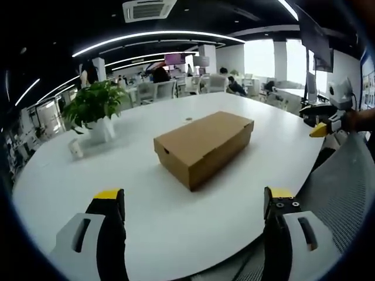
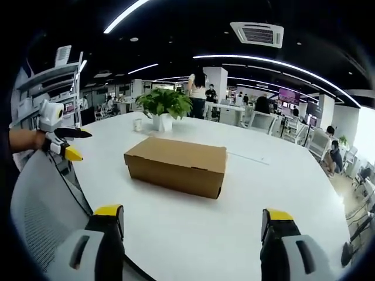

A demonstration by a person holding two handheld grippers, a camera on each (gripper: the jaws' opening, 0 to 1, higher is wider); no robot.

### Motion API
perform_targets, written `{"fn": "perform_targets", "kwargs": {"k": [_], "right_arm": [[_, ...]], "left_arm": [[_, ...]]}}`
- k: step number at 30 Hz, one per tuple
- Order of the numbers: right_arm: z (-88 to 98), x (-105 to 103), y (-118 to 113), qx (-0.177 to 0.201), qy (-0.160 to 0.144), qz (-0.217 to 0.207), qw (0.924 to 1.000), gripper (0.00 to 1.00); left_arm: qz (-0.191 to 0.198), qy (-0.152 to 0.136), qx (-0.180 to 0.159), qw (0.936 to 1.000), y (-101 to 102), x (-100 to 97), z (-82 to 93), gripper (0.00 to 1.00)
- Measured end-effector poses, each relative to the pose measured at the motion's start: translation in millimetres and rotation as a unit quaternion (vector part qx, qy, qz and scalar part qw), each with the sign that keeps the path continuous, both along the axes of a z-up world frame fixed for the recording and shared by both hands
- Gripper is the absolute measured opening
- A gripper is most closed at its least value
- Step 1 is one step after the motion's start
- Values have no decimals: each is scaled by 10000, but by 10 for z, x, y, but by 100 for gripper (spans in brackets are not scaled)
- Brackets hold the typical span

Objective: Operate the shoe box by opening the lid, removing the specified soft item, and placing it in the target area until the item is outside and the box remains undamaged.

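- Left gripper view: a leafy green plant in a white pot stands toward the far left edge of the round white table; the closed brown cardboard shoe box lies near the middle.
- The left gripper, yellow-tipped, hovers over the near edge, jaws spread wide and empty.
- The right gripper is likewise wide open with nothing held, facing the box's long side.
- The lid is still down and the soft item is hidden inside; a light lift at the lid's front lip, the other gripper steadying the base, should spare the cardboard.
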State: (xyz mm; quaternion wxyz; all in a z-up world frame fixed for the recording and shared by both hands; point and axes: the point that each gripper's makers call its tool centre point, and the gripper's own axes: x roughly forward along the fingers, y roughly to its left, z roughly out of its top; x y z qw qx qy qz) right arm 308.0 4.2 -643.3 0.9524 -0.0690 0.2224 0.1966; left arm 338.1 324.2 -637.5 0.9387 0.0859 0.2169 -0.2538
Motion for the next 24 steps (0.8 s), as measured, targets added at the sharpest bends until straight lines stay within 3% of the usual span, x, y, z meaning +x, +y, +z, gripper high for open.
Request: {"fn": "perform_targets", "kwargs": {"k": [24], "right_arm": [[-6, 389, -82, -169, -41, 326, 9993, 95]], "left_arm": [[-62, 81, 17, 9999, -243, 326, -39, 94]]}}
